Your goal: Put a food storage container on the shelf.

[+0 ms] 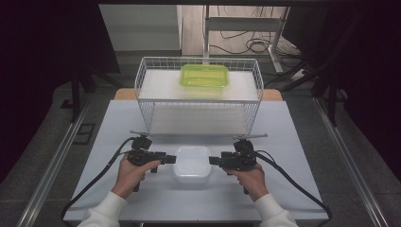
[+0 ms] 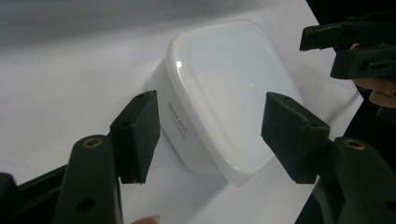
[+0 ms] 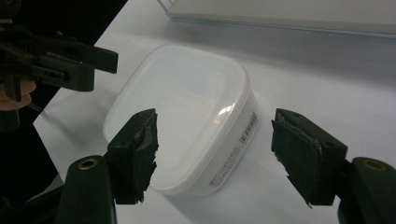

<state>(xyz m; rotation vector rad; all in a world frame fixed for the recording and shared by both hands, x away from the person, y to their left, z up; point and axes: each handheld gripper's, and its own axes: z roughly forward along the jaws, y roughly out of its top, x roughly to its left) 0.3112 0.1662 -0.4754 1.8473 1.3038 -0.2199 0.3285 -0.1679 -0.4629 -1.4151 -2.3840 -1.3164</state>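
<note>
- White box sat on table, between left gripper and right gripper.
- Both grippers' fingers spread, not touching box.
- Box contents hidden by lid.

Light: shining bright on the table, surroundings lying dark
Glare: glinting on the lid
Focus: jaws blurring slightly

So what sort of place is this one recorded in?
Probably a lab or workshop data-collection station, not a home kitchen: a plain white table with a wire basket on it, loose cables on the floor behind, and dark curtains at the sides.
</note>
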